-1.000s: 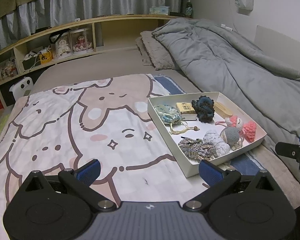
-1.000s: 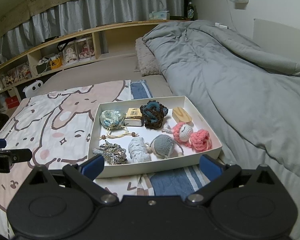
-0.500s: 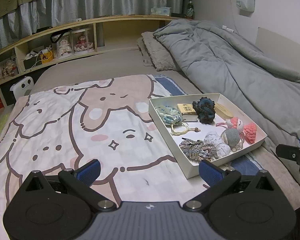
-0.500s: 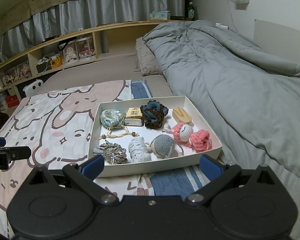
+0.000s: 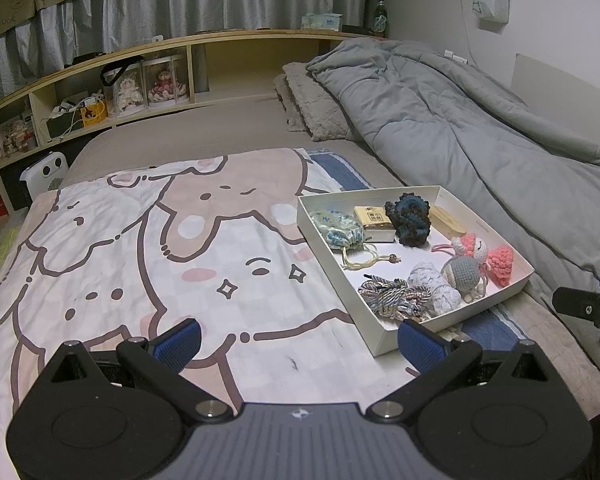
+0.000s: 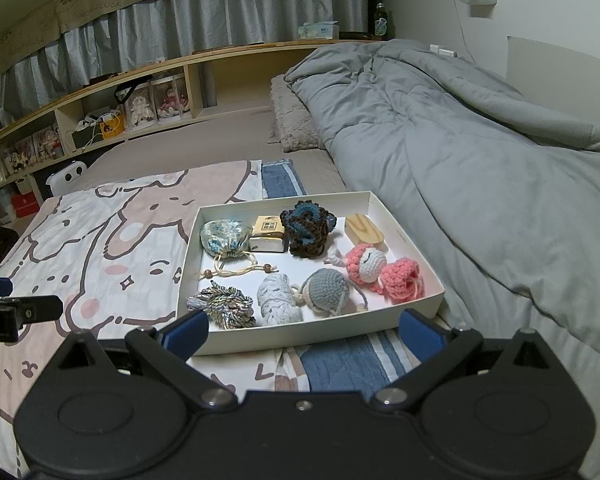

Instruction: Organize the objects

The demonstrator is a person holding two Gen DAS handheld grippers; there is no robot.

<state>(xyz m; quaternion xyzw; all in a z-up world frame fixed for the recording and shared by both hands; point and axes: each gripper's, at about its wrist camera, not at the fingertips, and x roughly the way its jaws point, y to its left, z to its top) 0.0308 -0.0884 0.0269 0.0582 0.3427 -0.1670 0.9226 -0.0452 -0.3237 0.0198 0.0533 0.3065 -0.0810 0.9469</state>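
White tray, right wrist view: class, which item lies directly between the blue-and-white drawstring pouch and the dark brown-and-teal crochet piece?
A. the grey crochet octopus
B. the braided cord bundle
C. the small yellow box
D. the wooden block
C: in the white tray, the small yellow box sits in the back row with the drawstring pouch on one side and the dark crochet piece on the other.

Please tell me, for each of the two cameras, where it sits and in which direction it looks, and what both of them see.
Left wrist view: sits on the left gripper, low over the cartoon blanket, looking up the bed toward the shelf; its open jaws show, and the right gripper at the right edge.
Right wrist view: sits on the right gripper, just before the white box, facing the same way; its open jaws show, and the left gripper at the left edge.
Shared: box, blanket, grey duvet, shelf.
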